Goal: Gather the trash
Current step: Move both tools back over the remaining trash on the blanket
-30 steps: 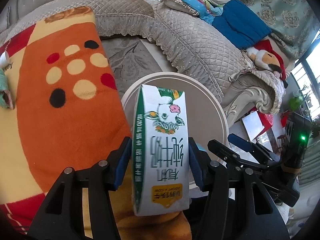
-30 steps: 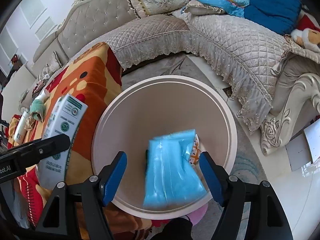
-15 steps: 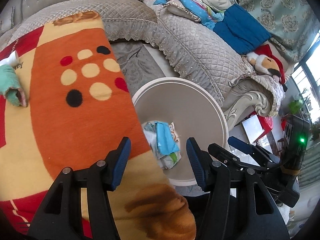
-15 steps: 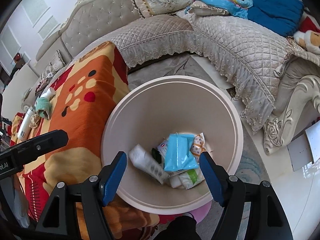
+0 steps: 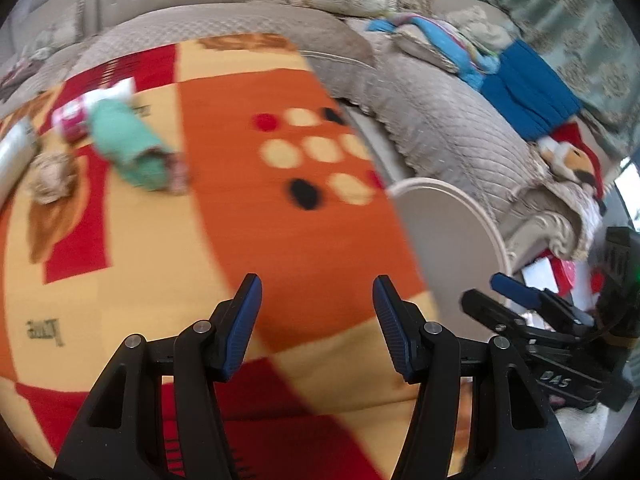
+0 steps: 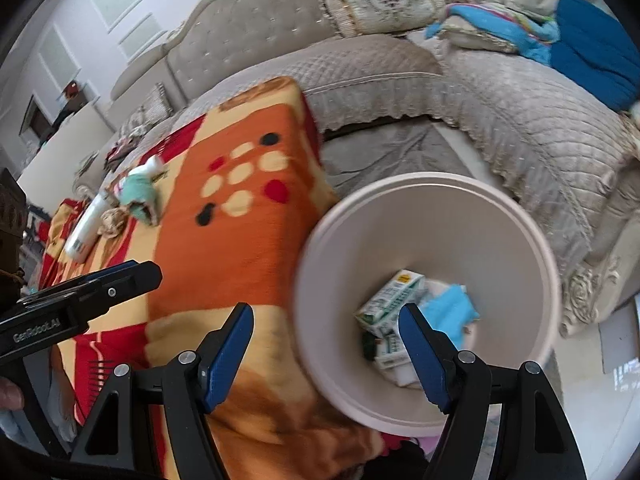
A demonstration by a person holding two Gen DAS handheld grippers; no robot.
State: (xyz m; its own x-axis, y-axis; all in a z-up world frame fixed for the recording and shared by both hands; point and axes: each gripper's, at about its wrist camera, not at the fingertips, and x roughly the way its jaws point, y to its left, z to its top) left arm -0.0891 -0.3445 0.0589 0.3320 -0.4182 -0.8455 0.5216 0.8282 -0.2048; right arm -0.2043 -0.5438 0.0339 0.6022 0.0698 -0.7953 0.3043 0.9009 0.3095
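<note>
A round beige trash bin (image 6: pixel 532 236) stands beside the blanket-covered table; it holds a green-and-white milk carton (image 6: pixel 386 300) and a blue packet (image 6: pixel 450 308). Its rim also shows in the left wrist view (image 5: pixel 486 216). My left gripper (image 5: pixel 317 296) is open and empty over the orange blanket (image 5: pixel 288 224). My right gripper (image 6: pixel 326 328) is open and empty over the bin's near edge. Trash lies far left on the blanket: a teal wrapper (image 5: pixel 132 144), a pink-and-white packet (image 5: pixel 74 114), a crumpled beige wad (image 5: pixel 50 174) and a white tube (image 6: pixel 86 228).
A quilted grey sofa (image 6: pixel 500 92) curves behind and right of the bin, with cushions, a blue blanket (image 5: pixel 528 92) and a plush toy (image 5: pixel 576 160) on it. The right gripper's body (image 5: pixel 560 344) shows at the left view's right edge.
My left gripper let go of the milk carton and my right let go of the blue packet; both now lie in the bin. Both grippers have swung left toward the blanket.
</note>
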